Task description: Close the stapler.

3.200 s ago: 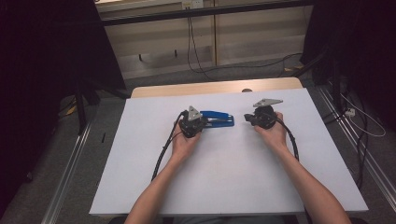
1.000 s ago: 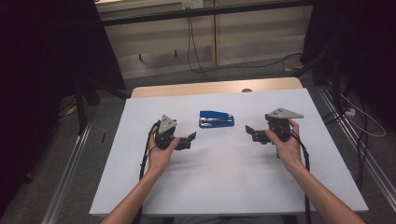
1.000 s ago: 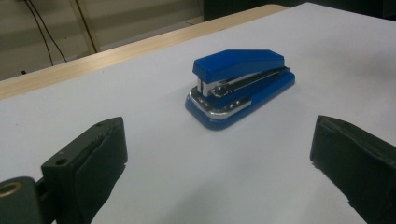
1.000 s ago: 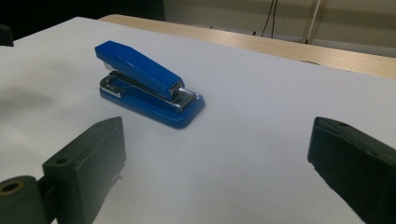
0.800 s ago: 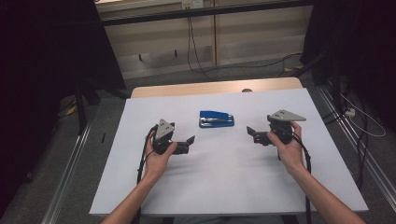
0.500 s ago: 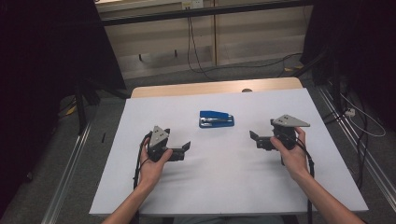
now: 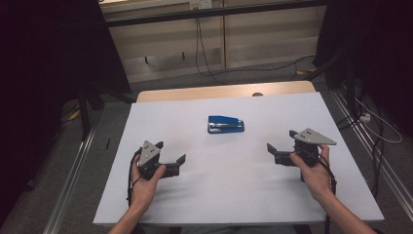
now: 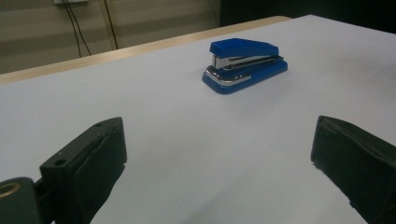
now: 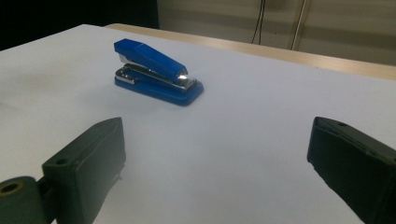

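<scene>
A: Table [image 7: 160, 122] first, since it is the largest thing here: a white top is stretching across the high view, with a strip of bare wood running along its far edge.

B: And what is lying on it?

A: A blue stapler [image 7: 225, 124] is sitting flat near the far middle, closed, with nothing touching it.

B: Where are the grippers?

A: The left gripper [image 7: 181, 163] is hovering at the near left, and the right gripper [image 7: 271, 151] at the near right, both well apart from the stapler. Each is standing with its jaws spread wide and is gripping nothing.

B: So how far along is the work?

A: Judging from this, the stapler is either waiting to be picked up or is already put down; nothing is being handled right now.
</scene>
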`<state>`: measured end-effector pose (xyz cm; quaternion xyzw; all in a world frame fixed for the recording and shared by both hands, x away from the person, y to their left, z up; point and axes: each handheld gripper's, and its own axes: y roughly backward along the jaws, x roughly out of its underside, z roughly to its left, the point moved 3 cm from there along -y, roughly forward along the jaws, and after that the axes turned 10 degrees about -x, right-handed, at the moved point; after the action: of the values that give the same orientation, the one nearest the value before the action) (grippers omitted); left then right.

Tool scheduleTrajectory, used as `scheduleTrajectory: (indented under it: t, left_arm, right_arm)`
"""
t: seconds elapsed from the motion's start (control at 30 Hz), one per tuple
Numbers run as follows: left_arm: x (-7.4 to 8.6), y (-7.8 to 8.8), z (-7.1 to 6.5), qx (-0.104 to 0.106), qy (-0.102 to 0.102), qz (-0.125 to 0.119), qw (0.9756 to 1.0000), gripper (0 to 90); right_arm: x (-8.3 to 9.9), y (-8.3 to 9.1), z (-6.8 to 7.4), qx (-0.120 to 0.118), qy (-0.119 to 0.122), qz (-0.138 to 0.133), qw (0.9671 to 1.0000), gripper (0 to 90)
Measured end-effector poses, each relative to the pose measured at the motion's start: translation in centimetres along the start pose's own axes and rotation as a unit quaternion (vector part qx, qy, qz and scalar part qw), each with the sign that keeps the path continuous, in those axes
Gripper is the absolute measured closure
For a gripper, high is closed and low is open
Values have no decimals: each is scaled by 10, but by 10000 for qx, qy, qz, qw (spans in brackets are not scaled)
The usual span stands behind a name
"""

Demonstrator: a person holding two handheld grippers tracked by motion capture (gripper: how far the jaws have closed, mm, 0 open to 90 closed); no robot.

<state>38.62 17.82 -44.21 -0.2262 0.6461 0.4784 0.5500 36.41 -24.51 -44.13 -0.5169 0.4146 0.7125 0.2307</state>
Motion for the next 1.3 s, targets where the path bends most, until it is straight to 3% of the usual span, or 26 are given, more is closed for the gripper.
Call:
scheduleTrajectory:
  t: [0.17, 0.47, 0.8, 0.93, 1.13, 1.2, 1.3]
  left_arm:
    - [8, 13, 3, -60, -47, 33, 10000, 36]
    - [15, 33, 0, -73, -118, 34, 9999, 36]
    - [21, 41, 0, -179, -81, 39, 9998, 36]
    - [21, 40, 0, -124, -57, 23, 9999, 36]
    - [21, 37, -5, -87, -74, -5, 9999, 36]
    - [19, 39, -4, -119, 7, -120, 9999, 36]
    - [22, 37, -4, -58, 71, 24, 10000, 36]
  right_arm:
    - [9, 12, -3, 104, -7, 135, 9999, 43]
    - [19, 34, -3, 279, 44, 90, 9996, 42]
    - [30, 61, -3, 569, -52, -81, 9983, 36]
    - [36, 70, -1, 633, -76, -99, 9979, 36]
    - [42, 69, 2, 582, -77, -26, 9983, 32]
    - [42, 67, 2, 584, -80, -75, 9982, 32]
    - [40, 62, 1, 573, -102, -103, 9983, 30]
